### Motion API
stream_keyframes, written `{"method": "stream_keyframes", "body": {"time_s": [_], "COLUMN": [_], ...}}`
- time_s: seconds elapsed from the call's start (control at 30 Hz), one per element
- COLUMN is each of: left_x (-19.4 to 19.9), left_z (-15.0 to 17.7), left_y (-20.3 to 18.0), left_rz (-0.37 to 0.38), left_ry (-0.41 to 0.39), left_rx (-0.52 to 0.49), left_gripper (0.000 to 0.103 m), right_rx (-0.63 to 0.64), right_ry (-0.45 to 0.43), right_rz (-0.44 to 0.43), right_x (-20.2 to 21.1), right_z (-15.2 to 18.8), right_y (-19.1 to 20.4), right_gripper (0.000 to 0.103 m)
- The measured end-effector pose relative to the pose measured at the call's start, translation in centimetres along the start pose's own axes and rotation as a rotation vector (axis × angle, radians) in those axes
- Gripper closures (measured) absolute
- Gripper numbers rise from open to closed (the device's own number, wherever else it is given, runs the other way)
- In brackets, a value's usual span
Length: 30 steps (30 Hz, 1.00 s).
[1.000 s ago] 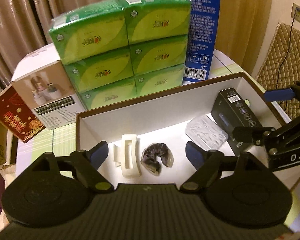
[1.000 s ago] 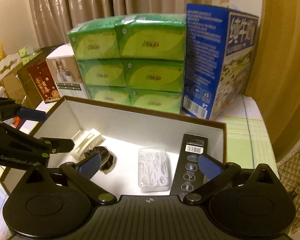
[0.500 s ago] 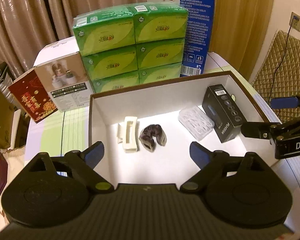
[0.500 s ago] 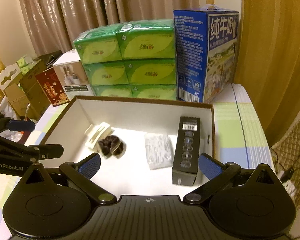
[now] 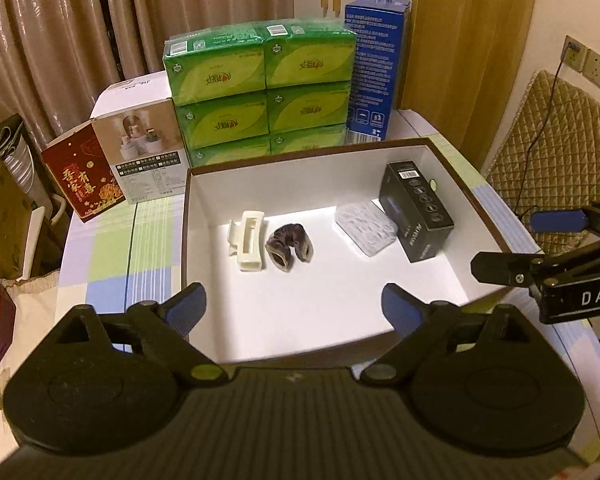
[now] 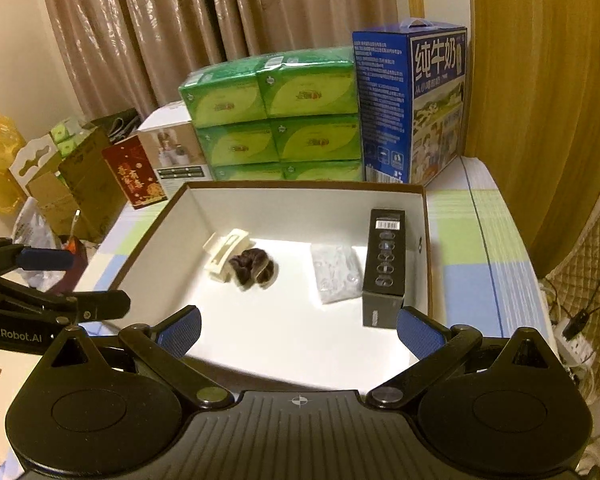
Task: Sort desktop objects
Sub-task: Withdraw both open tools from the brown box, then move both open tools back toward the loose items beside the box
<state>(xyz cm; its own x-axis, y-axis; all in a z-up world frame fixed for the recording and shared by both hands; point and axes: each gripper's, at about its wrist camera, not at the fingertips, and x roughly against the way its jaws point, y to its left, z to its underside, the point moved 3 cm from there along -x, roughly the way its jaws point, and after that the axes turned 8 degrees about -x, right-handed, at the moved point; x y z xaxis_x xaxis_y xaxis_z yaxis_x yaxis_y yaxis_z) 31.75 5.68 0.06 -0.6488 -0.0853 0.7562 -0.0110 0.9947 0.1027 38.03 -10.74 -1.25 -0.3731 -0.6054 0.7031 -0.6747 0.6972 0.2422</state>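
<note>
The left gripper (image 5: pixel 294 304) hung over the near edge of the open box (image 5: pixel 300 158), its jaws opening with nothing between them. The right gripper (image 6: pixel 298 330) was likewise spread wide and empty above the same near edge. Inside the box, on its white floor, four items lay in a row. The cream hair claw (image 5: pixel 250 246) was at the left, touching the dark scrunchie (image 5: pixel 290 246) beside it. Well apart to the right lay the clear blister pack (image 5: pixel 366 230), with the black carton (image 5: pixel 416 210) just beside it along the right wall. Behind the box stood the green tissue packs (image 5: pixel 260 88) and a blue milk carton (image 6: pixel 414 104).
</note>
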Motion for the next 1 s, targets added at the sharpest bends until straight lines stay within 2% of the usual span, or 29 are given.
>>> {"method": "stream_keyframes", "body": {"time_s": [0.5,1.0], "left_x": [4.5,5.9], "left_z": [3.7,9.0], "left_y": [-1.2,-1.8], "left_rz": [-0.006,-0.001], "left_ry": [-0.029,0.041], "left_rx": [0.028,0.047], "left_gripper": [0.008,0.008], "right_rx": [0.019,0.034], "right_ry": [0.01,0.062], "right_rz": [-0.009,-0.018], "right_x": [3.3,4.8], "right_z": [3.6,8.3], "right_y": [1.7,2.7], "right_gripper": [0.002,0.002]}}
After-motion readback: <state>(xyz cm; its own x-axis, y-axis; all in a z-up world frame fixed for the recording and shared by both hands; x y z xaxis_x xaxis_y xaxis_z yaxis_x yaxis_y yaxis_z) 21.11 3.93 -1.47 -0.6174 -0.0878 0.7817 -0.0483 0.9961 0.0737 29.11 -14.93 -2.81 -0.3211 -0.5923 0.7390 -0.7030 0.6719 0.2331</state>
